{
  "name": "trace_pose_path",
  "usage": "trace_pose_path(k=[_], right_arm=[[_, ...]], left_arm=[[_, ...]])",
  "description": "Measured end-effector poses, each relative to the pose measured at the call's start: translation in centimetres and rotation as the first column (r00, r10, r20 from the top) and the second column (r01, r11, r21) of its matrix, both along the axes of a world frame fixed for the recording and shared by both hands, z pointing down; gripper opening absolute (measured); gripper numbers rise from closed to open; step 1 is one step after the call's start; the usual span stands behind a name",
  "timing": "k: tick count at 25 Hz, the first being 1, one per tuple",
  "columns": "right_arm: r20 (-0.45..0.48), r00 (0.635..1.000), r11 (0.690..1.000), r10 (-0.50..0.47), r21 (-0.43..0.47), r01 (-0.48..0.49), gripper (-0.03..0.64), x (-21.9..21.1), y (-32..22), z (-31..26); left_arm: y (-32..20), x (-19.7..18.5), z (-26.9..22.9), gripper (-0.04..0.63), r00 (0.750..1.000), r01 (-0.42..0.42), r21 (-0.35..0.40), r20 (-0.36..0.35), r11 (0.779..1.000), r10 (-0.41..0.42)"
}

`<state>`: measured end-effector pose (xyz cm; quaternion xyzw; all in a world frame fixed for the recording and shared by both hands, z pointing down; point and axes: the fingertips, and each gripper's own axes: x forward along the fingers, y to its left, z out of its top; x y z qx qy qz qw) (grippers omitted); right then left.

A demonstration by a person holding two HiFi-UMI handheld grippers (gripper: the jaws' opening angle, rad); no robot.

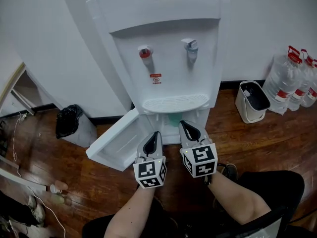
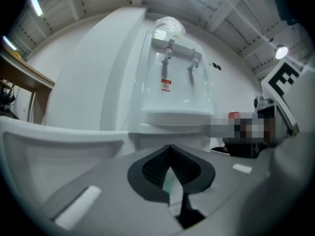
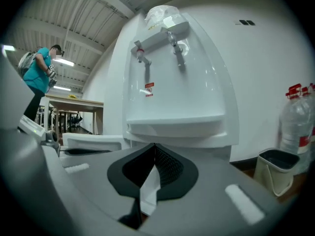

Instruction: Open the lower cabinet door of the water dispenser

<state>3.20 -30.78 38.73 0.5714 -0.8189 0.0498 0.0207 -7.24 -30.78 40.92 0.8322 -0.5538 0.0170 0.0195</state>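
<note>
The lower cabinet door (image 1: 116, 142) of the water dispenser (image 1: 168, 68) is already standing open. It is reaching from its hinge at the base toward the lower left, with its inner face showing, though its longer side is unclear from above. Both grippers are hovering level before the opening, probably done: the left gripper (image 1: 156, 134) has its jaws slightly apart and empty, and the right gripper (image 1: 184, 124) is pinching its jaws together on nothing.

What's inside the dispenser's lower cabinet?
Just a pale green patch shows below the drip tray; can't tell what. The tray, left tongs and right tongs cover the rest.
</note>
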Motion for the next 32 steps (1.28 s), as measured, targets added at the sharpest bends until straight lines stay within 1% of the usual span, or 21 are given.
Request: trace_pose_path(k=[3,6,8,11,15,19,25,29,30,32], right_arm=[[-0.029,0.999,1.000,0.013,-0.010,-0.013,0.006,-0.3,-0.5,2.4],[-0.019,0.999,0.999,0.031,-0.040,-0.031,0.026,-0.3,-1.0,4.9],[-0.009,0.999,0.997,0.047,-0.058,-0.047,0.044,-0.3,-1.2,6.3],[-0.018,0.998,0.994,0.068,-0.082,-0.069,0.055,-0.5,-1.5,8.2],[-0.044,0.997,0.991,0.071,-0.110,-0.075,0.061,-0.8,-1.9,10.3],[-0.043,0.994,0.985,0.101,-0.136,-0.106,0.072,-0.2,-2.0,12.0],[-0.070,0.992,0.985,0.103,-0.135,-0.112,0.100,-0.5,-2.1,14.1],[-0.059,0.992,0.981,0.112,-0.153,-0.120,0.115,-0.6,-2.4,15.6],[-0.061,0.992,0.981,0.113,-0.153,-0.121,0.115,-0.7,-2.5,15.9],[-0.073,0.992,0.982,0.104,-0.148,-0.113,0.123,-0.9,-3.0,16.6]], left_arm=[[-0.6,0.3,1.4,0.115,1.000,-0.021,-0.020,0.014,1.000,0.022],[-0.9,0.6,3.0,0.114,0.999,-0.041,-0.043,0.019,0.998,0.042],[-1.2,0.7,4.3,0.114,0.998,-0.051,-0.055,0.034,0.997,0.052],[-1.8,0.4,5.7,0.115,0.997,-0.045,-0.063,0.059,0.997,0.048],[-2.4,0.0,7.3,0.115,0.995,-0.048,-0.074,0.084,0.996,0.054],[-2.7,0.0,8.6,0.115,0.995,-0.068,-0.117,0.058,0.991,0.075],[-2.4,0.7,11.3,0.118,0.993,-0.103,-0.150,0.043,0.983,0.111],[-2.5,1.3,13.0,0.157,0.989,-0.123,-0.167,0.060,0.978,0.135],[-2.7,1.2,13.4,0.161,0.989,-0.123,-0.174,0.059,0.977,0.135],[-3.2,0.9,14.0,0.192,0.991,-0.116,-0.188,0.048,0.975,0.127]])
